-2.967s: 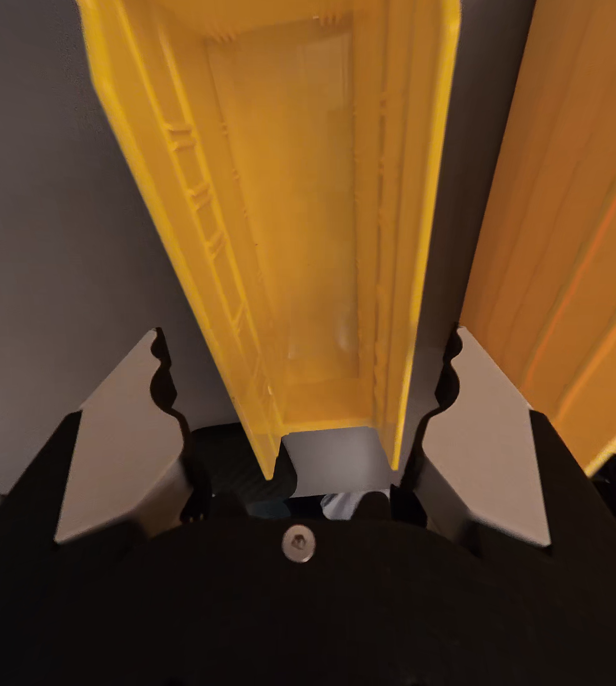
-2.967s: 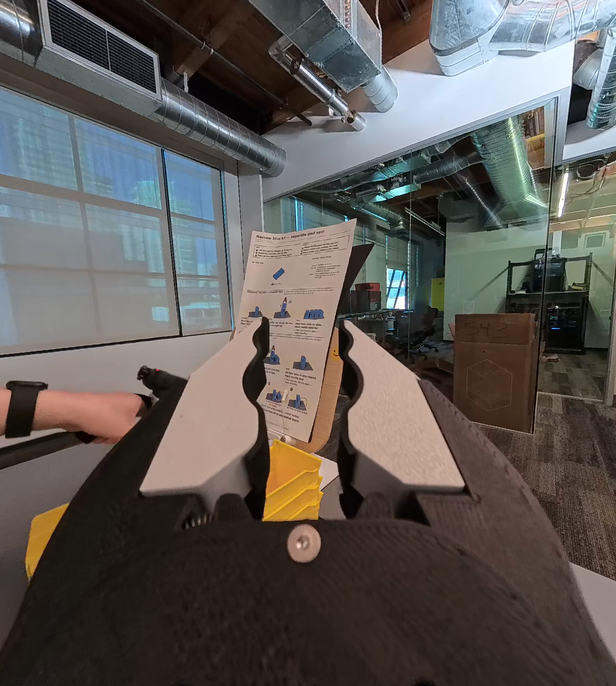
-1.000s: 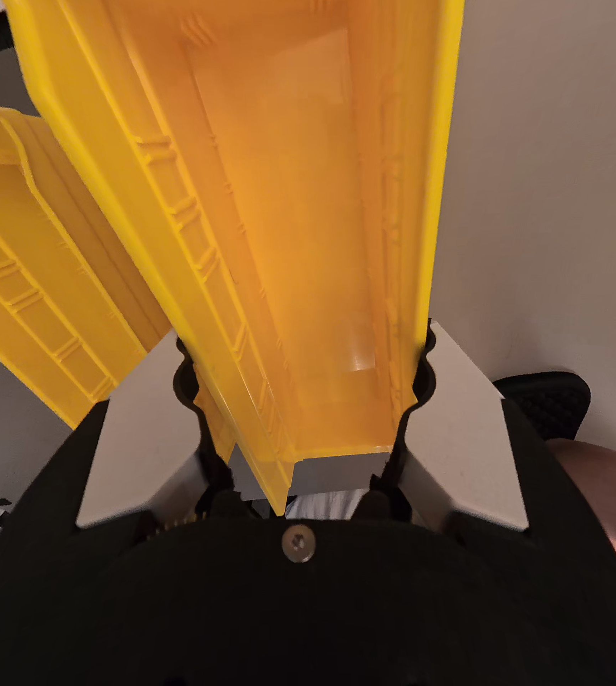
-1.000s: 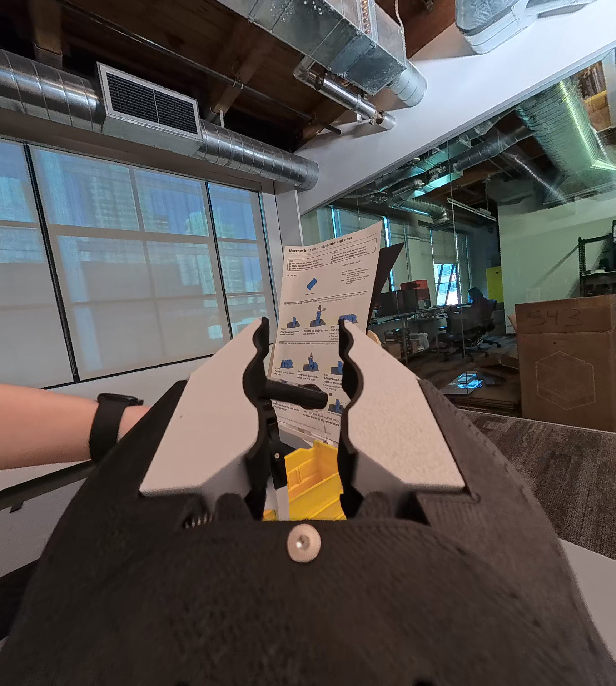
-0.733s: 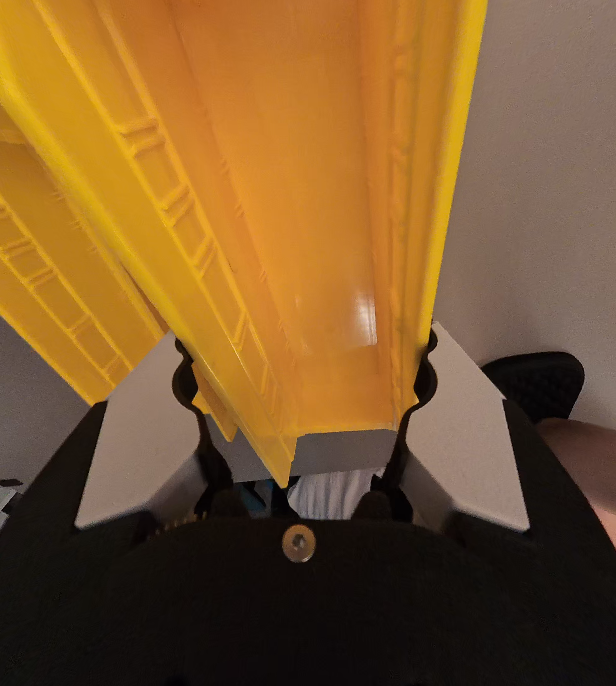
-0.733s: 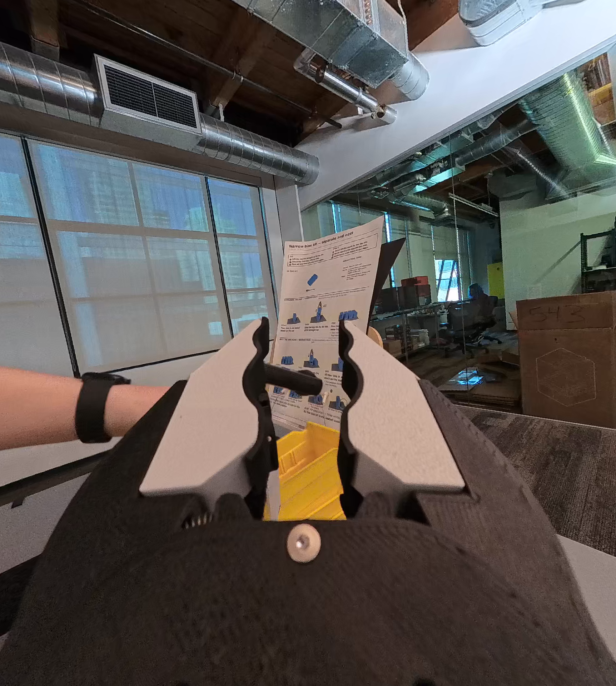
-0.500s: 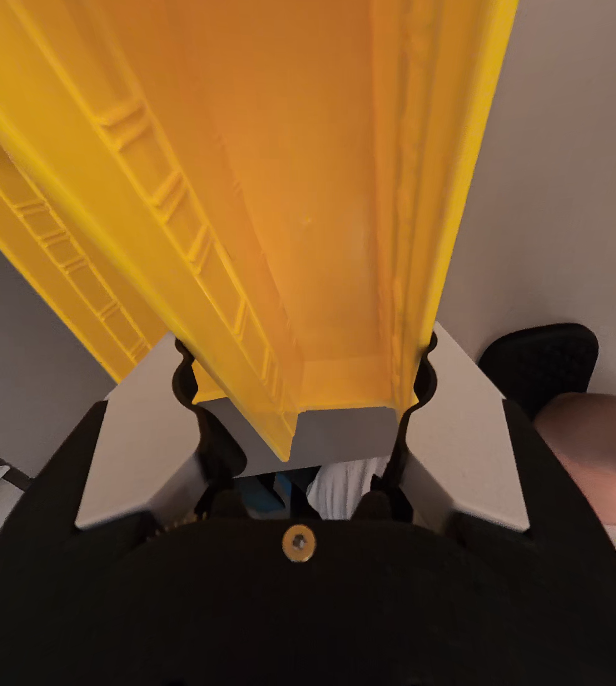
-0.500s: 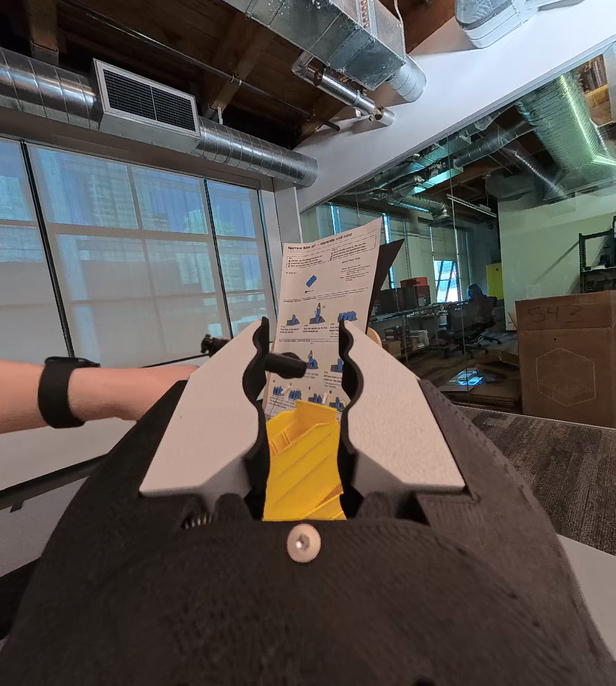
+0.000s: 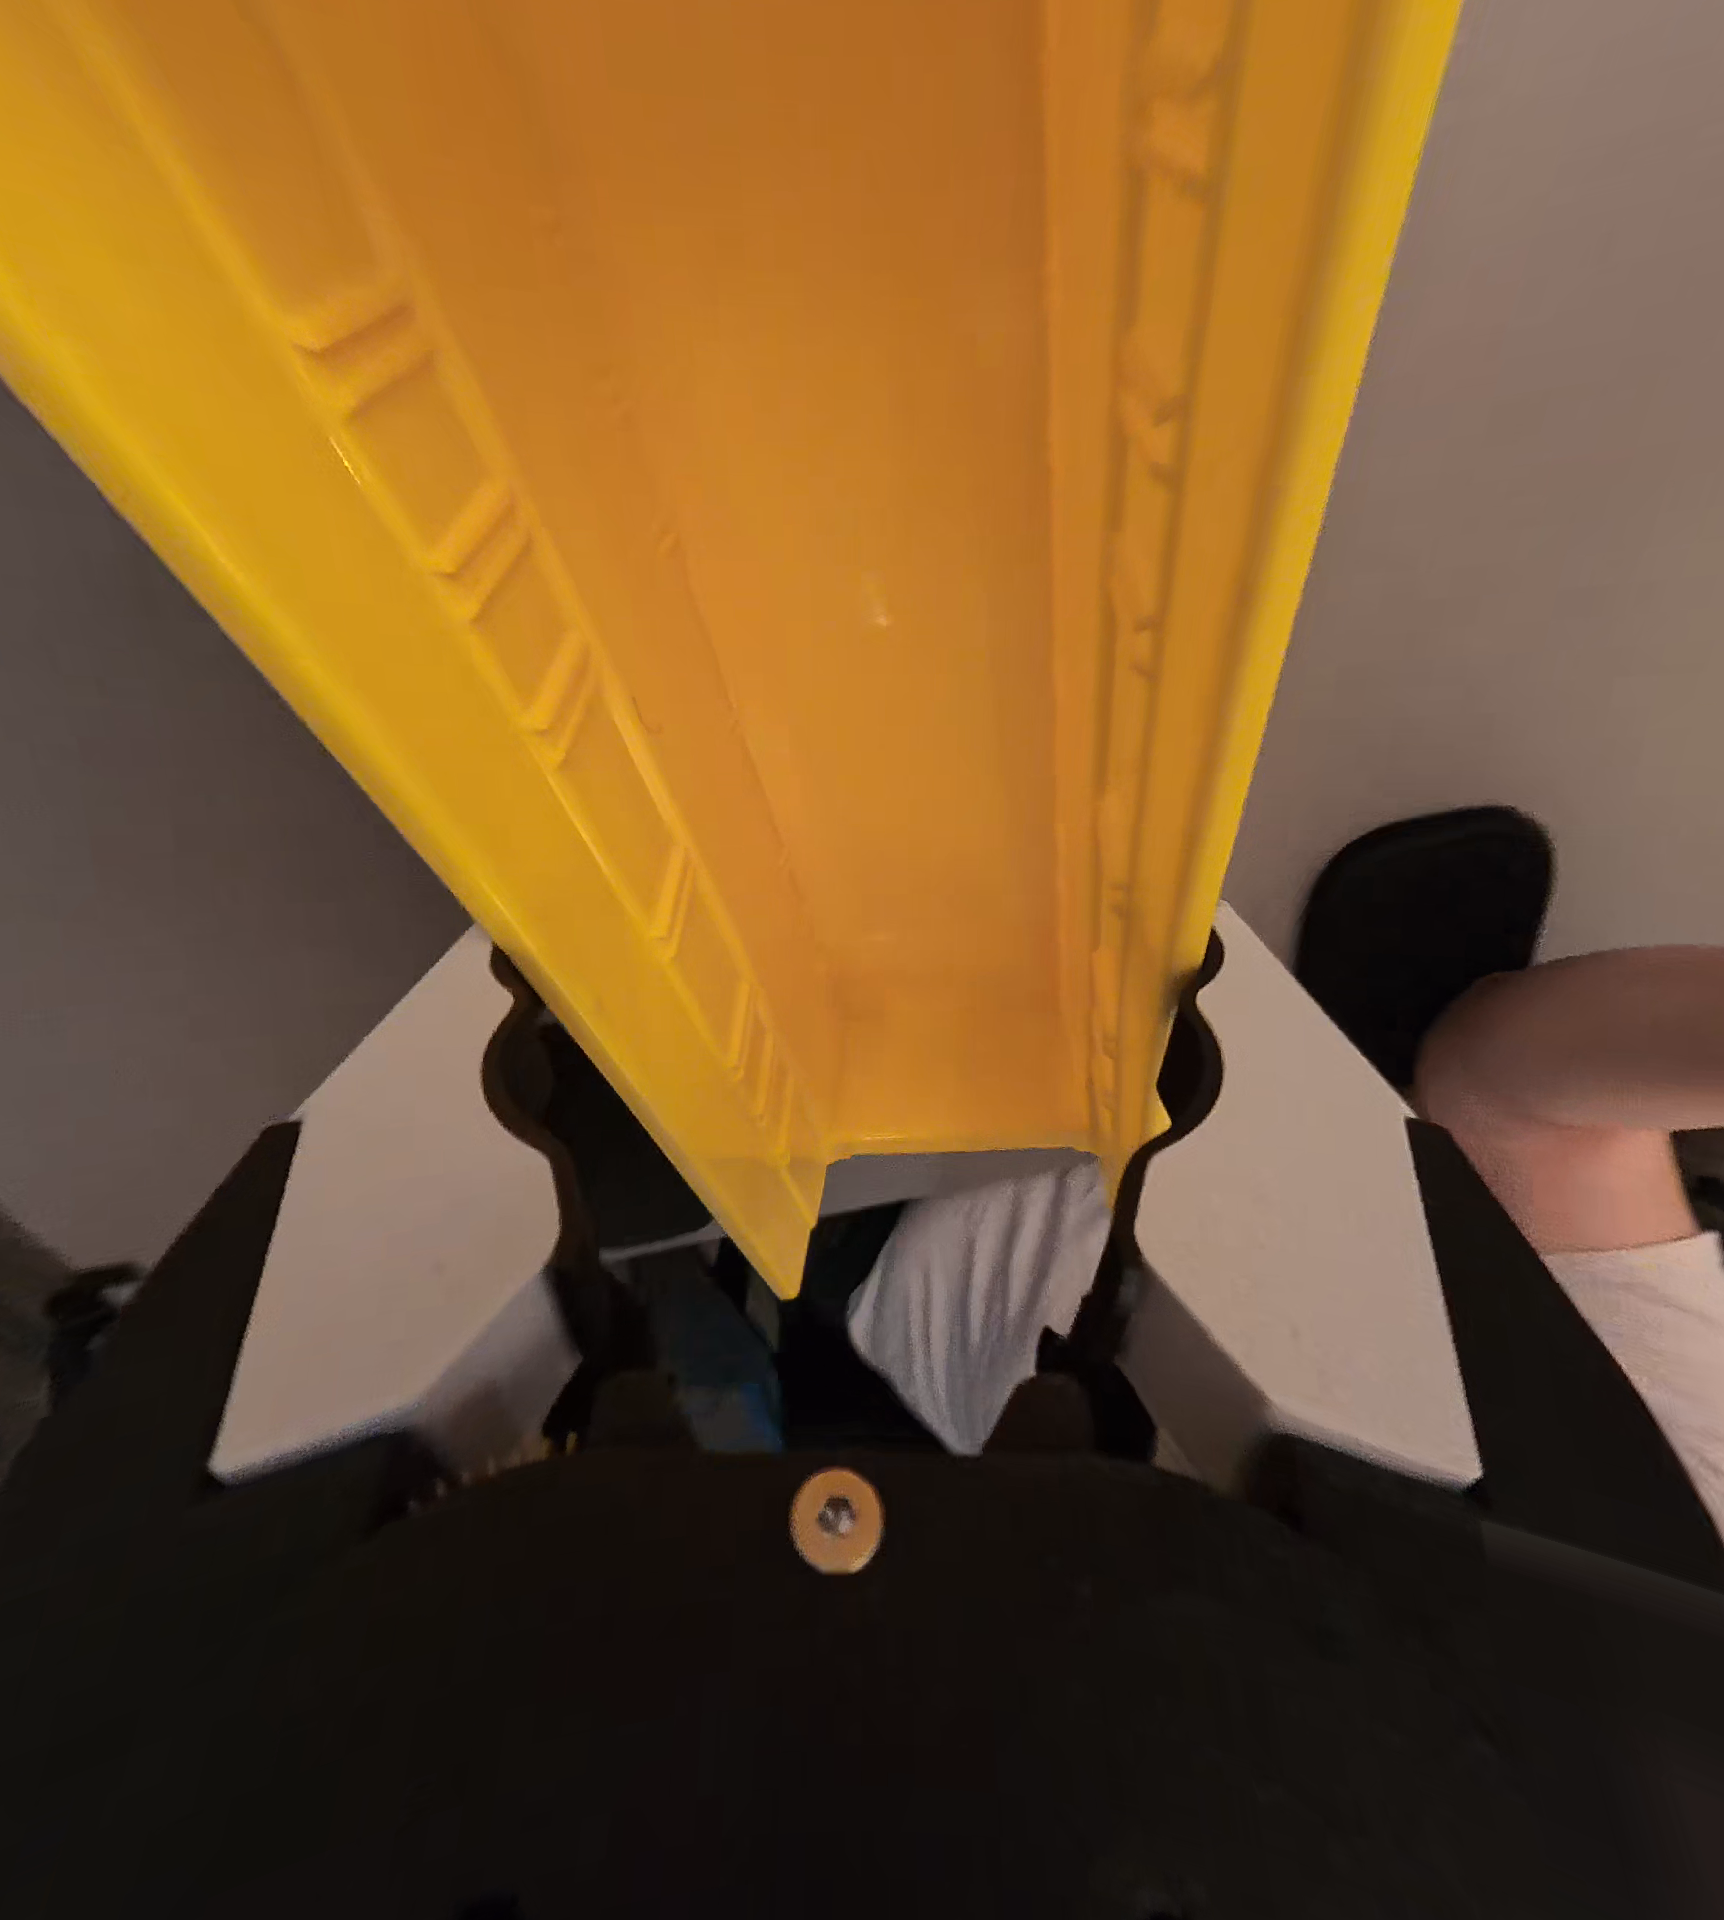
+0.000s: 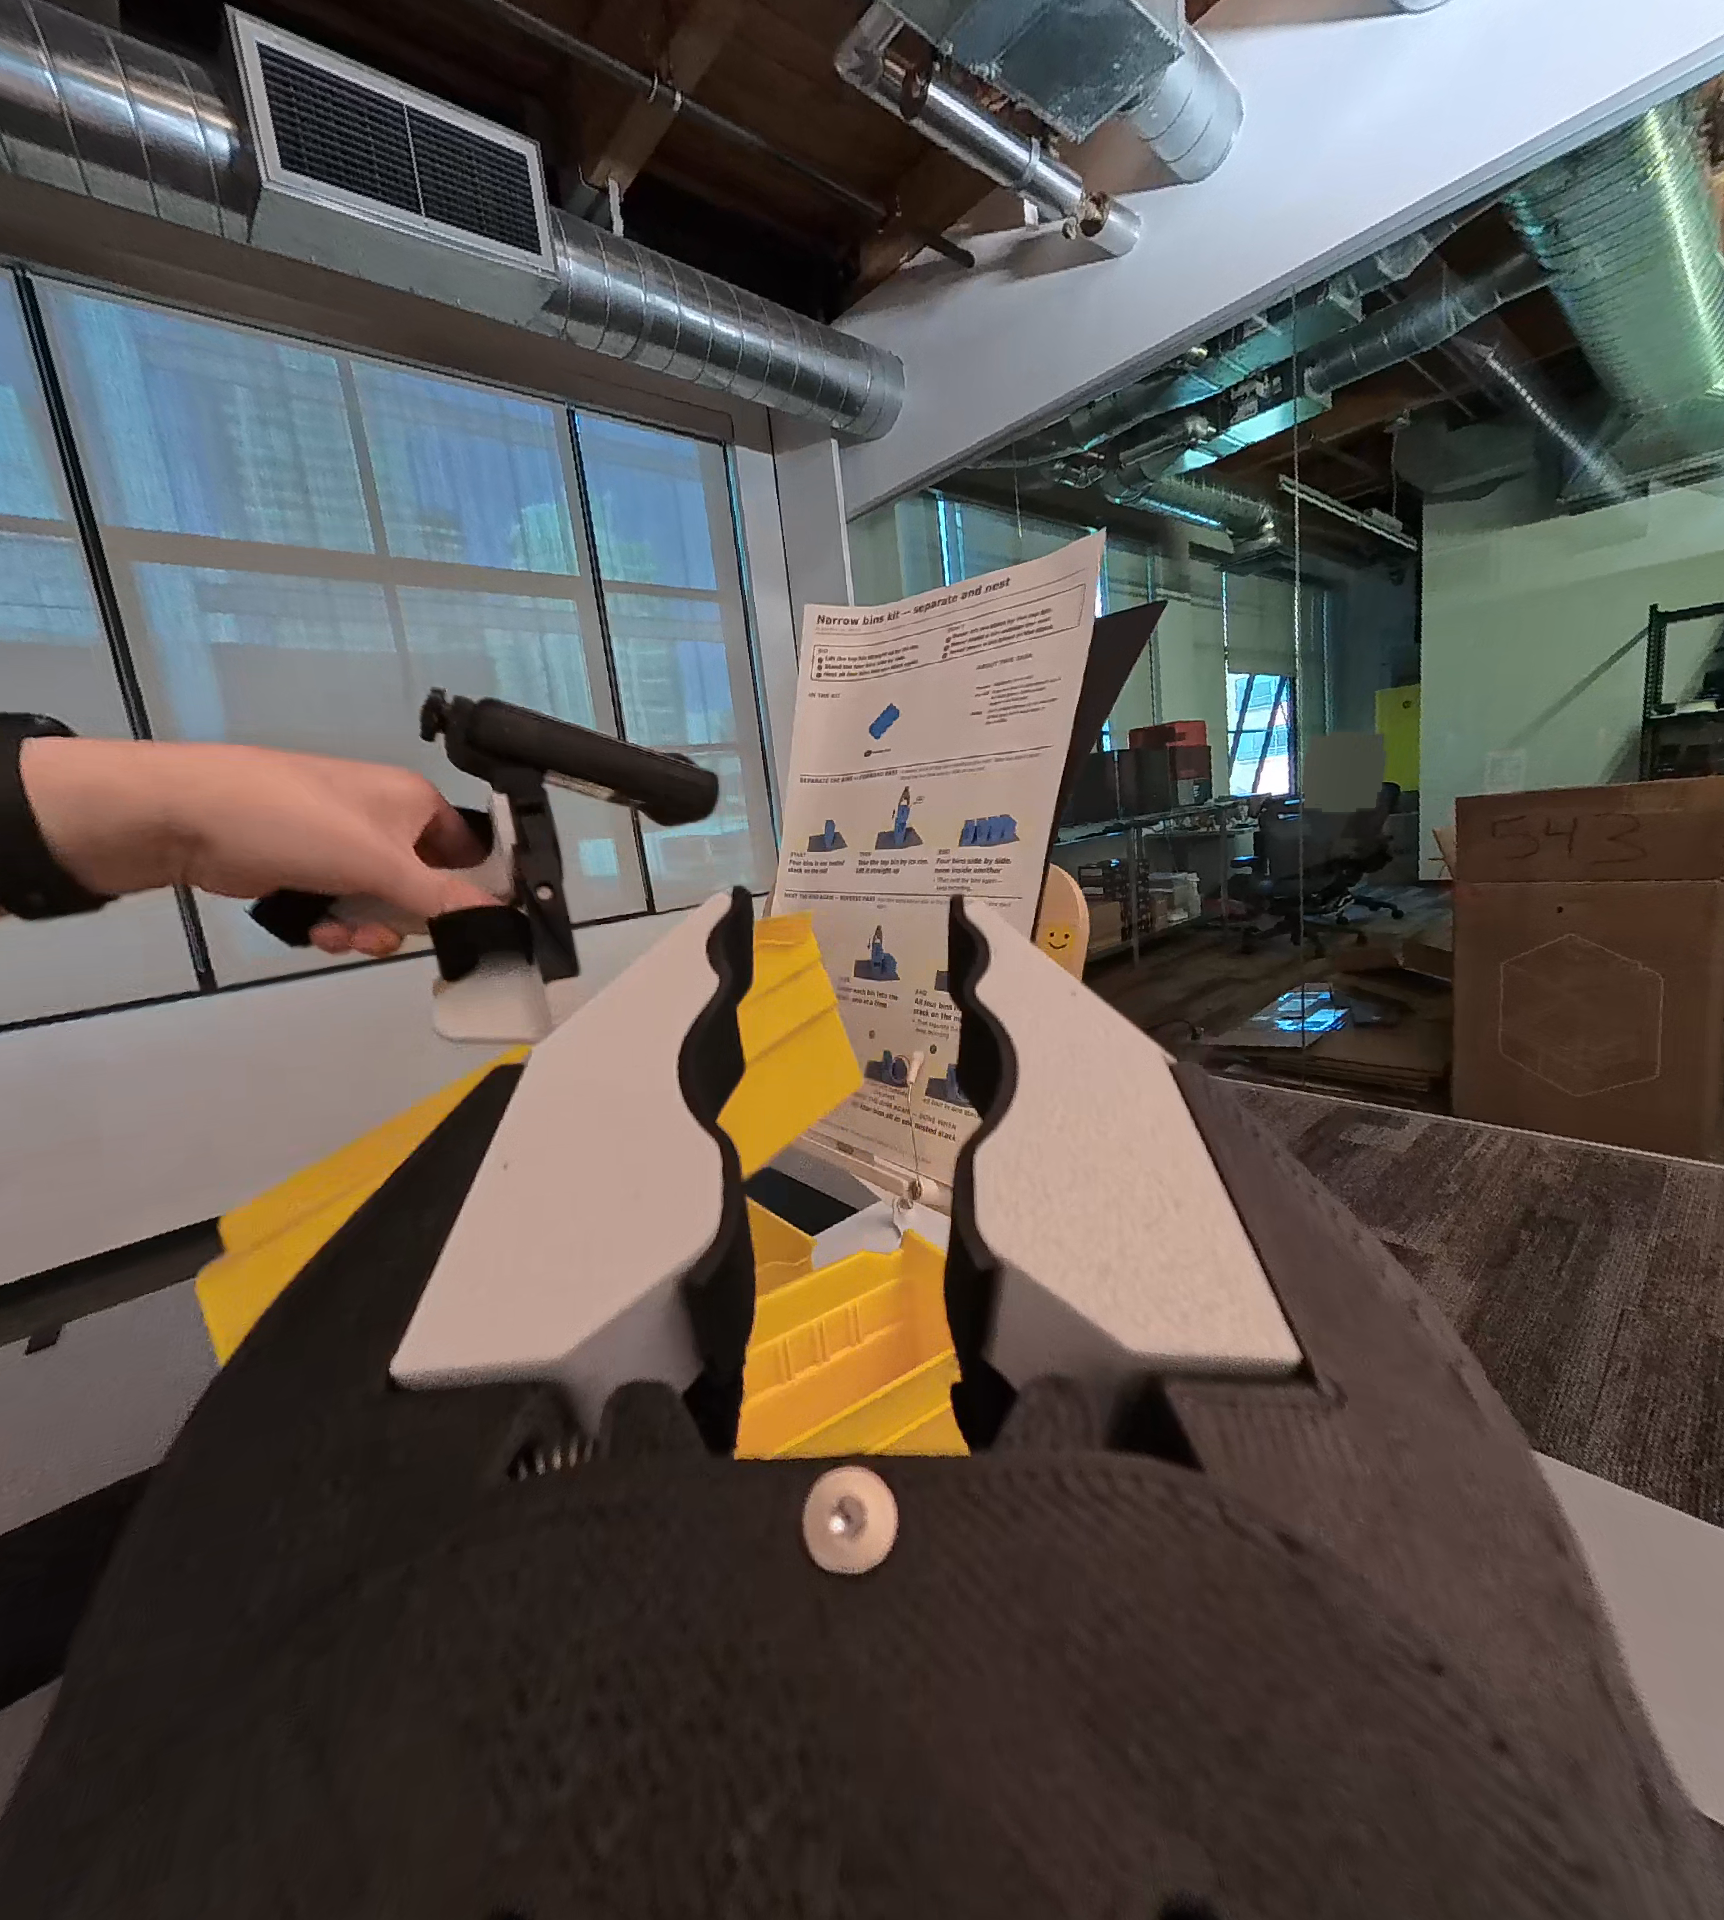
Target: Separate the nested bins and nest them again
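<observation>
Left wrist view: left gripper [image 9: 853, 1039] clamps a yellow bin [image 9: 733, 416] across its width, lifted off the table [image 9: 1564, 520]. Right wrist view: right gripper [image 10: 847, 997] partly open, gripping nothing; more yellow bins [image 10: 837, 1351] on the table below, instruction sheet [image 10: 941, 779] behind.

The long yellow bin [image 9: 837, 520] is running off the top edge of the left wrist view, so its far end is going unseen. In the right wrist view, the right gripper [image 10: 842, 997] body is covering most of the lifted bin [image 10: 785, 1039] and the bins [image 10: 837, 1340] below it. The left gripper [image 10: 515, 894] fingers are staying hidden there.
</observation>
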`<state>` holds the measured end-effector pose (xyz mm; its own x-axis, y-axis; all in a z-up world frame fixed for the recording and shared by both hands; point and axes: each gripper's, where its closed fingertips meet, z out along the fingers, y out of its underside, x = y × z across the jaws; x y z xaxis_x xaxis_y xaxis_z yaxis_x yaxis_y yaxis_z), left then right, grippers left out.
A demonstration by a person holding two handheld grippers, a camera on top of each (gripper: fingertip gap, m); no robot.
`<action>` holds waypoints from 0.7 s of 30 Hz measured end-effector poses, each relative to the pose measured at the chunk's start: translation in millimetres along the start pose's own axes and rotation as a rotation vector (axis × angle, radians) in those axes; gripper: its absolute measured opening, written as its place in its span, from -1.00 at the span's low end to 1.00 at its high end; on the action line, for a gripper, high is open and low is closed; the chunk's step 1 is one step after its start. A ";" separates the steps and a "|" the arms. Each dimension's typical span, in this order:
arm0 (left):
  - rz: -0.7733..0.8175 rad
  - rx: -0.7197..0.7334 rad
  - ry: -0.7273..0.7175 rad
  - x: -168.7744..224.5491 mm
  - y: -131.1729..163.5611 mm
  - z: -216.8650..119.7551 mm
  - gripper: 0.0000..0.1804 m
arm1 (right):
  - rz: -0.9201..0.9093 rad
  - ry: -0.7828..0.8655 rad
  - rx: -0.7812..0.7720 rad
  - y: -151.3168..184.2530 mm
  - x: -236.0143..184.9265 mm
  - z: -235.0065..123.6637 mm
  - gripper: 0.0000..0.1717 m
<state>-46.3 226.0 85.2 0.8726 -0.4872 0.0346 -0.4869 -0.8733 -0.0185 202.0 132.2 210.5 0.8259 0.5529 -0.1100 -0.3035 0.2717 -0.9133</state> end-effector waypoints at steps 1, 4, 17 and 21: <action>-0.002 -0.019 -0.022 -12.9 6.1 -3.2 0.34 | -0.003 0.001 -0.004 1.1 -0.1 0.8 -0.57; 0.001 -0.050 -0.068 -53.1 21.9 -7.8 0.34 | -0.004 0.003 -0.010 3.0 0.1 2.6 -0.57; -0.164 -0.243 -0.184 -222.3 81.8 67.2 0.32 | -0.036 0.008 -0.060 16.6 -2.4 12.8 -0.57; -0.108 -0.270 -0.186 -247.0 80.5 112.0 0.32 | -0.036 0.003 -0.089 26.1 -3.6 19.2 -0.57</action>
<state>-296.6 276.0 -36.8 0.8998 -0.4055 -0.1609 -0.3624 -0.9001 0.2416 182.0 152.4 194.6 0.8371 0.5415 -0.0775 -0.2303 0.2203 -0.9479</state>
